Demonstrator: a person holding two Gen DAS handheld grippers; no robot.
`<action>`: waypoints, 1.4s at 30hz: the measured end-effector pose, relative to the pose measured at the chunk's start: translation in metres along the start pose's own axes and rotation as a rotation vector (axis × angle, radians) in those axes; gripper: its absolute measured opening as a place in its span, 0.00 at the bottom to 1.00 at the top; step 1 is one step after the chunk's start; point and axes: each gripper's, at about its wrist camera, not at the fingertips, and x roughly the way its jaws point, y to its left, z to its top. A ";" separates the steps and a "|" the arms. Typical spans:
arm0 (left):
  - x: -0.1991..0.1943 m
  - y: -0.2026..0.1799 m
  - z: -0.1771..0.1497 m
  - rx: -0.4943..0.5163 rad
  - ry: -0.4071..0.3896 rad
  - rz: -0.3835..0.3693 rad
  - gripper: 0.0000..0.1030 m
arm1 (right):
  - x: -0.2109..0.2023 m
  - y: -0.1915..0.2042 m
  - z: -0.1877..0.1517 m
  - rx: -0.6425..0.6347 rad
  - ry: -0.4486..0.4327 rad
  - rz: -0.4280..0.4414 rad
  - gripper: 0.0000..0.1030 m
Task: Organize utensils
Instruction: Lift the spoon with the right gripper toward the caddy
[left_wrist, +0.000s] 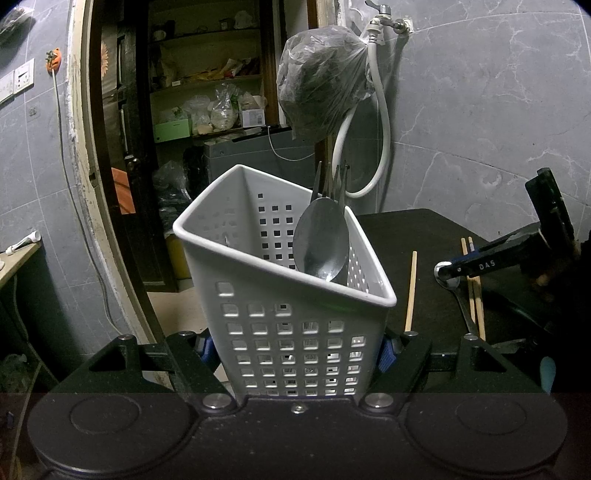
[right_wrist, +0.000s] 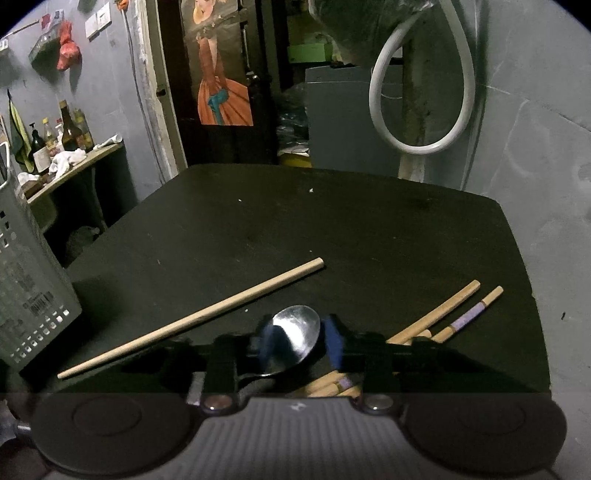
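My left gripper (left_wrist: 295, 354) is shut on a white perforated utensil basket (left_wrist: 280, 317), its blue pads pressed on both side walls. A large metal spoon (left_wrist: 321, 240) and some forks (left_wrist: 332, 181) stand inside it. On the black table (right_wrist: 332, 221) my right gripper (right_wrist: 300, 339) is shut on the bowl of a metal spoon (right_wrist: 295, 332), which lies flat between the blue pads (right_wrist: 334, 341). A single wooden chopstick (right_wrist: 192, 319) lies to its left. Several more chopsticks (right_wrist: 443, 317) lie to its right, partly under the finger. The basket (right_wrist: 26, 280) shows at the left edge.
A dark plastic bag (left_wrist: 317, 85) hangs from a wall tap above a looped white hose (right_wrist: 421, 110) behind the table. A side shelf with bottles (right_wrist: 62, 129) stands at left. A doorway to a storeroom (left_wrist: 207, 92) opens behind the basket. The grey tiled wall (left_wrist: 498, 92) borders the table's right side.
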 end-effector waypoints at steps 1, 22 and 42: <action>0.000 0.000 0.000 0.000 0.000 0.000 0.75 | 0.000 0.001 0.000 -0.004 0.001 -0.005 0.25; 0.000 0.000 0.000 -0.002 -0.002 -0.001 0.75 | -0.021 0.065 0.014 -0.244 0.008 -0.134 0.01; 0.001 0.000 0.001 -0.003 -0.004 -0.003 0.75 | -0.031 0.113 -0.012 -0.385 0.049 -0.160 0.02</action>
